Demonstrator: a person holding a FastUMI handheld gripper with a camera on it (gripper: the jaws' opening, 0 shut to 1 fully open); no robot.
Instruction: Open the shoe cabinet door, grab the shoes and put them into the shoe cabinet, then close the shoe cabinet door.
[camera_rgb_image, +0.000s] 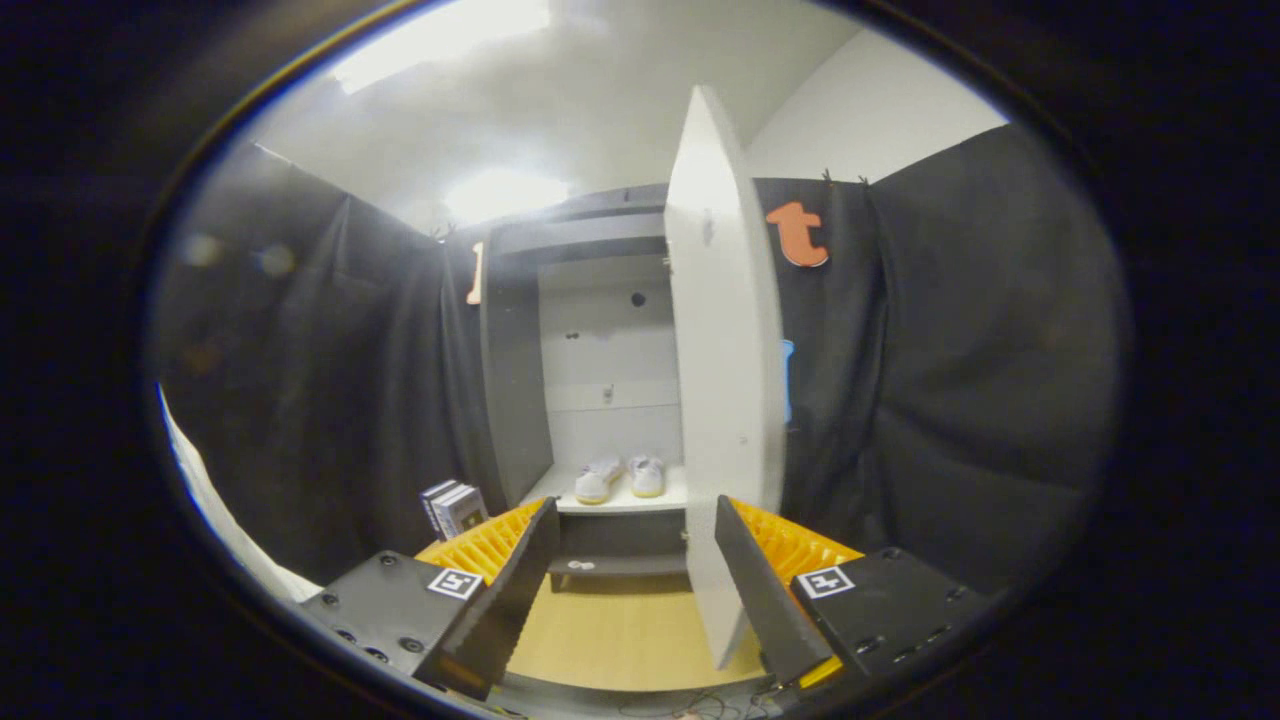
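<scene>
- Nearest the camera: gripper (632, 590), fingers spread wide apart with nothing between them, only bare wooden floor (620, 630) showing in the gap.
- Just beyond the right finger: edge of the white cabinet door (722, 400), swung out toward the camera and standing wide open, its lower corner reaching down beside that finger; touching or merely close, cannot tell.
- Farther ahead, between the fingers' lines: shoe cabinet (515, 400) with dark side panel and pale back wall, interior exposed because the door is out of the way.
- On the low white shelf (660, 500) inside: pair of white shoes (620, 478), side by side, toes toward the opening, sitting well in from the shelf's front edge so the door can probably swing past them.
- Left of the cabinet, on the floor by the black cloth wall: small stack of upright books or boxes (455, 508), apart from the cabinet and no part of the job.
- Judged stage: door opened, shoes already in place, gripper released and backed off from the shelf; closing the door looks like the one step left.
- Likely reason for the open fingers near the door's edge: readiness to catch or push that edge and swing it shut.
- Possible snag: thin door edge, easy to slip off if pushed at an angle.
</scene>
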